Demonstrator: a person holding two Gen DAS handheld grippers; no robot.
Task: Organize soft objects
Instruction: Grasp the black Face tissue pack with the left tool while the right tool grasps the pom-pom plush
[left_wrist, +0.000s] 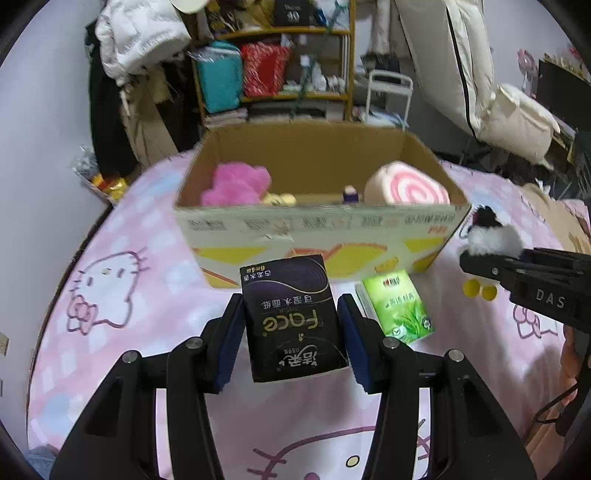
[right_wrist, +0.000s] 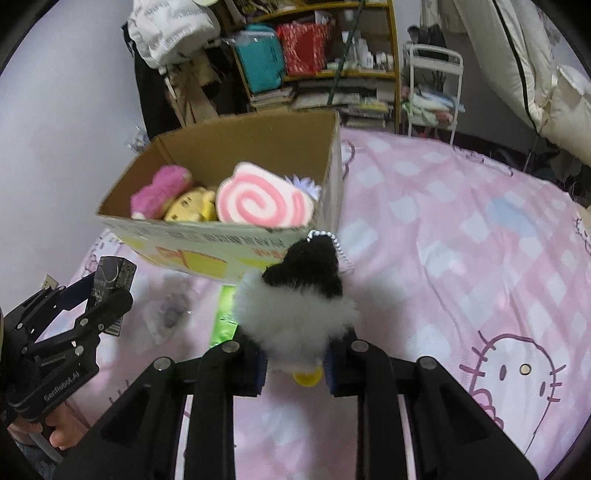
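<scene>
Two loads wait just short of the cardboard box (left_wrist: 317, 225), which stands ahead of both tools on the bed (right_wrist: 461, 240), open-topped for dropping. Left tool (left_wrist: 291, 325) clamps the black tissue pack (left_wrist: 291, 317) by its sides; right tool (right_wrist: 295, 362) pinches the fluffy black-and-white keychain toy (right_wrist: 295, 306) (chain dangling). A green tissue pack (left_wrist: 397, 308) lies just right of the left tool.

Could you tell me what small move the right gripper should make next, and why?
Probably carry it forward and left over the cardboard box. The right gripper is shut on the black-and-white plush, just short of the near wall, and other soft toys already lie inside.
</scene>
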